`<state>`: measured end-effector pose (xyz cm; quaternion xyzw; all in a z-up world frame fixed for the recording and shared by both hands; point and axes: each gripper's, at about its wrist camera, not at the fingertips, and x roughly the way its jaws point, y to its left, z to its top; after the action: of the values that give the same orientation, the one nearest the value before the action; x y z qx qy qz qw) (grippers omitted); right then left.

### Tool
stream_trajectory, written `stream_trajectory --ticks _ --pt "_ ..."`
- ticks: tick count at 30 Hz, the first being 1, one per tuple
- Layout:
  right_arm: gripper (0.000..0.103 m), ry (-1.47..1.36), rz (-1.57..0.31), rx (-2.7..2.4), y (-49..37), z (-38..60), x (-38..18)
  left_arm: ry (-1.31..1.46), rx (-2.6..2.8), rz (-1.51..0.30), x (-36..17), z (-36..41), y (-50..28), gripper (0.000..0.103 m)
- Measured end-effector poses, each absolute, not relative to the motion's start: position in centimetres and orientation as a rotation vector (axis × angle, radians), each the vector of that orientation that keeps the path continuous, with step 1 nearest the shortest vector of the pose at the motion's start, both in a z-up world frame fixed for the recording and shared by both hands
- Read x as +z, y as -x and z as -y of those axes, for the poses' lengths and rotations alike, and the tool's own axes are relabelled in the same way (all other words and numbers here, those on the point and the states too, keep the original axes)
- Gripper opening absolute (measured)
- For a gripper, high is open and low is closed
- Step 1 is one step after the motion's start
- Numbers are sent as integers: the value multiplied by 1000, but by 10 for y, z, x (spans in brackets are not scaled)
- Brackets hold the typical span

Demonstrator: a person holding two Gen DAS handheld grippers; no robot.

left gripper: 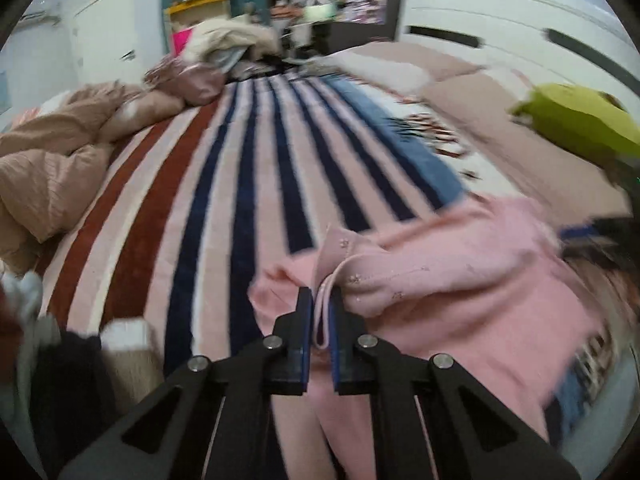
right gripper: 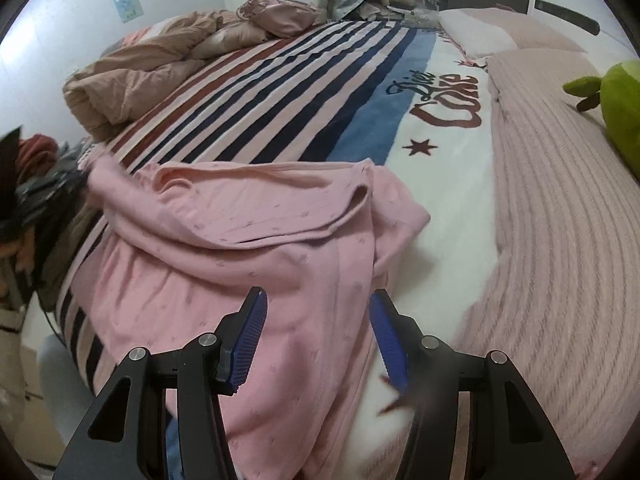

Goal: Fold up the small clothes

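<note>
A pink garment (right gripper: 248,232) with small embroidered dots lies rumpled on the striped blanket (right gripper: 304,92) at the near edge of the bed. My left gripper (left gripper: 322,300) is shut on a hem of the pink garment (left gripper: 460,288) and holds that edge lifted. My right gripper (right gripper: 316,304) is open, its blue pads either side of the garment's lower part, with nothing held.
A tan duvet (right gripper: 132,80) is bunched at the bed's left side. A ribbed pink bedspread (right gripper: 560,200) covers the right side, with a green plush toy (right gripper: 620,92) on it. Dark clothes (right gripper: 36,192) are piled at the left edge. A pink satin bag (right gripper: 280,16) lies far back.
</note>
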<state>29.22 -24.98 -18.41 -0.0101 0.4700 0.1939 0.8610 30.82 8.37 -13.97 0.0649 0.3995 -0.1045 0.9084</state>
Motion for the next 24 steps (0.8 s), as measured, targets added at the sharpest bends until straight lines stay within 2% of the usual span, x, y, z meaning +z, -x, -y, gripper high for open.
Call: stream_trajectory --ticks 4,6,11,13,16,18,19,21,24 --pt "50 20 -992 371 -319 253 -190 -100 -142 -880 -164 -89 -361 4" --pt "54 -27 -998 380 -335 257 -194 -91 -121 -904 -176 -91 -381 4" --pt "57 -32 -958 393 -359 253 -195 -64 -116 -935 -193 -95 -393 4" --pt "57 -3 -953 395 -368 246 -196 -54 -112 -940 -196 -97 -394 8" --pt "57 67 -930 364 -375 233 -197 -32 -81 -937 -195 -103 -391 24" --pt "57 130 -853 300 -372 228 -189 4 -91 -912 -187 -109 -383 39" --pt "57 129 -827 309 -370 228 -186 24 -107 -893 -181 -113 -375 43" --pt "56 95 -843 384 -370 225 -185 38 -137 -883 -175 -115 -366 57" --pt "56 159 -1046 377 -385 210 -211 12 -214 -908 -175 -106 -350 59"
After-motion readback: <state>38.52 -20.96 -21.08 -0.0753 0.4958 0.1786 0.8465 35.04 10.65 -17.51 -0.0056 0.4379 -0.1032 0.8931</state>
